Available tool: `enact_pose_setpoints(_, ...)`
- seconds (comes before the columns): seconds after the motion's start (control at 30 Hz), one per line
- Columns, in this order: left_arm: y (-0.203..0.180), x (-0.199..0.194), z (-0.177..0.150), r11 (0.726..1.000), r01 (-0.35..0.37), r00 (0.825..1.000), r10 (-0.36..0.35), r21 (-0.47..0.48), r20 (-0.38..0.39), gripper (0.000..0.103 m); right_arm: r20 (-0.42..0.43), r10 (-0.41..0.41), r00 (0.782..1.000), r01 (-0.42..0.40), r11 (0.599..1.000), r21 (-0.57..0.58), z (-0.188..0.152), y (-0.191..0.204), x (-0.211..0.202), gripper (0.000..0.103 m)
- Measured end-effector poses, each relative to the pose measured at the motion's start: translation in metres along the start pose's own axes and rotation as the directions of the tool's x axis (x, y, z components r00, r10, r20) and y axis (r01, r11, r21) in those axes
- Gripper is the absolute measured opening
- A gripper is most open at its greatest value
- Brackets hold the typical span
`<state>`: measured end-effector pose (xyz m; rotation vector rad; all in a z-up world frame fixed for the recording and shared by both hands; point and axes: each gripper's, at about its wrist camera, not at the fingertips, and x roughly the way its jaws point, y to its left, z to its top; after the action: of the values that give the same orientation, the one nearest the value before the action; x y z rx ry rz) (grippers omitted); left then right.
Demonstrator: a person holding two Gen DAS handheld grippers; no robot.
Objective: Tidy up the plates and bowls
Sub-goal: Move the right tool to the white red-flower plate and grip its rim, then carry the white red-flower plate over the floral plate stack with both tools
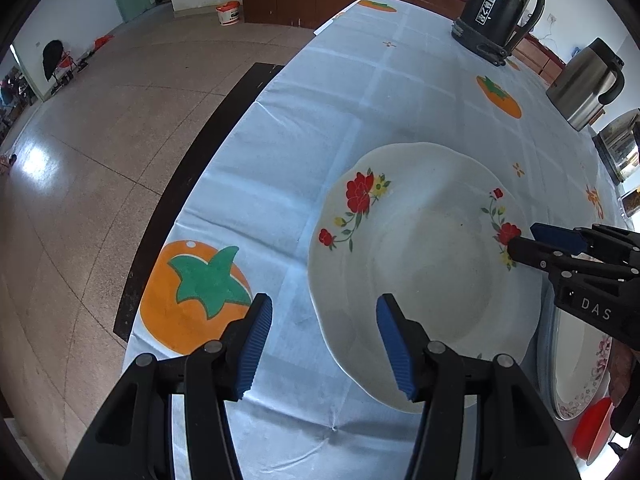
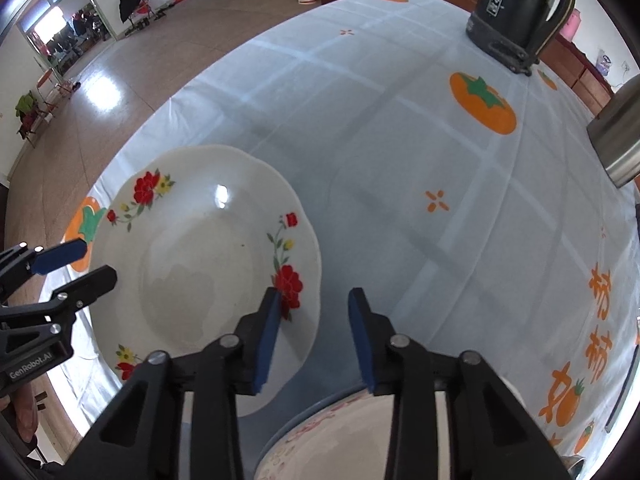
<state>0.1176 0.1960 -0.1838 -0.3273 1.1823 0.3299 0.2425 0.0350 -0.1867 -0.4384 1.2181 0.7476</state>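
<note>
A white scalloped plate [image 1: 424, 264] with red flowers lies on the light blue tablecloth [image 1: 344, 92]. My left gripper [image 1: 326, 348] is open and straddles the plate's left rim, one pad over the plate [image 2: 208, 264] and the other over the cloth. My right gripper [image 2: 316, 336] straddles the opposite rim, its jaws narrower, and a gap shows between its pads and the rim. Each gripper shows in the other's view: the right gripper [image 1: 536, 244] at the plate's right rim, the left gripper [image 2: 80, 268] at its left rim. A second dish [image 2: 340, 436] with a pink pattern sits close behind the right gripper.
A black thermos jug [image 1: 500, 4] and a steel kettle [image 1: 584, 84] stand at the far end of the table, with a metal pot [image 1: 620, 144] beside them. A red object [image 1: 592, 428] lies near the pink-patterned dish [image 1: 576, 372]. The table's left edge drops to a dark bench [image 1: 192, 200].
</note>
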Motion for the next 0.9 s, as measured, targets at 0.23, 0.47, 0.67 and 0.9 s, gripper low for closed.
enact_pose_setpoints(0.23, -0.004, 0.003, 0.000, 1.000, 0.020, 1.000, -0.020, 0.022, -0.014, 0.028, 0.005, -0.009, 1.000, 0.009, 1.000, -0.022, 0.001, 0.008, -0.001, 0.020)
enact_pose_setpoints(0.47, -0.006, 0.002, -0.003, 1.000, -0.005, 1.000, 0.005, 0.028, -0.014, 0.027, 0.004, -0.010, 1.000, 0.010, 1.000, -0.022, -0.001, 0.011, -0.001, 0.020)
enact_pose_setpoints(0.67, -0.006, 0.001, -0.006, 1.000, -0.015, 1.000, 0.015, 0.024, -0.017, 0.027, 0.001, -0.009, 1.000, 0.009, 1.000, -0.027, 0.000, 0.011, -0.001, 0.020)
enact_pose_setpoints(0.9, -0.001, -0.002, -0.014, 1.000, -0.022, 1.000, 0.022, 0.011, -0.020, 0.026, -0.003, -0.006, 1.000, 0.006, 0.999, -0.041, -0.001, 0.015, 0.001, 0.020)
